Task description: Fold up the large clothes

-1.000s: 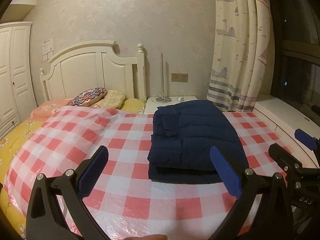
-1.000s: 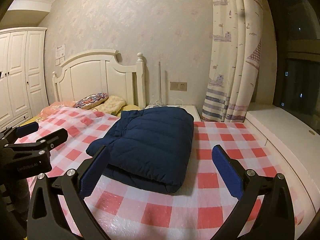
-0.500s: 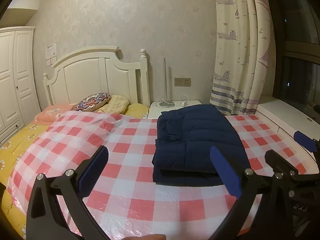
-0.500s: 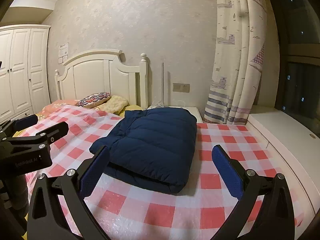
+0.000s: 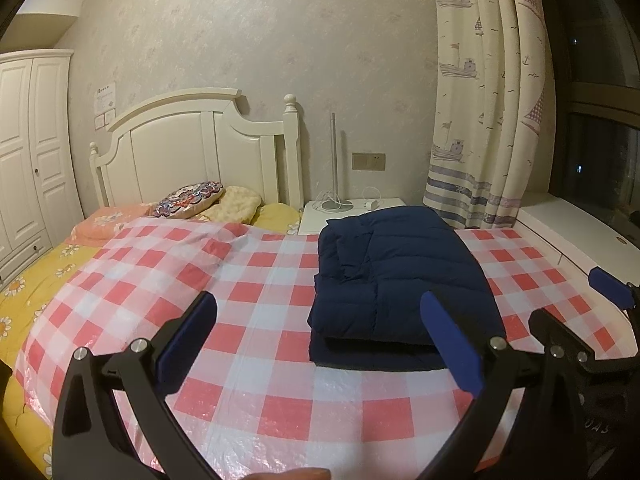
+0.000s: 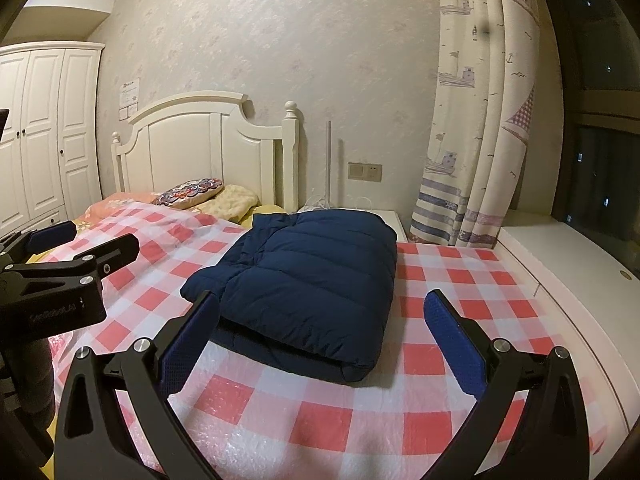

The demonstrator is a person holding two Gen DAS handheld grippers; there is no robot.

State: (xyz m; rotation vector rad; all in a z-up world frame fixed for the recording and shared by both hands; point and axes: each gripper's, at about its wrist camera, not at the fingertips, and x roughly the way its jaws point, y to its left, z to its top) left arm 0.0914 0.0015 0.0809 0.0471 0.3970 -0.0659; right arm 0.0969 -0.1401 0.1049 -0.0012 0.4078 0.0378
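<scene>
One navy down jacket [image 5: 404,276], folded into a single thick stack, lies on the red-and-white checked cover [image 5: 248,304] of the bed, toward its right side and near the nightstand [image 5: 352,210]. I count two grippers, both held above the near edge and touching nothing. My left gripper [image 5: 318,338] has its fingers spread wide apart; my right gripper [image 6: 322,334] likewise. Two pillows [image 5: 216,202] rest against one white headboard [image 5: 200,148]. One patterned curtain [image 5: 484,120] hangs to the right.
</scene>
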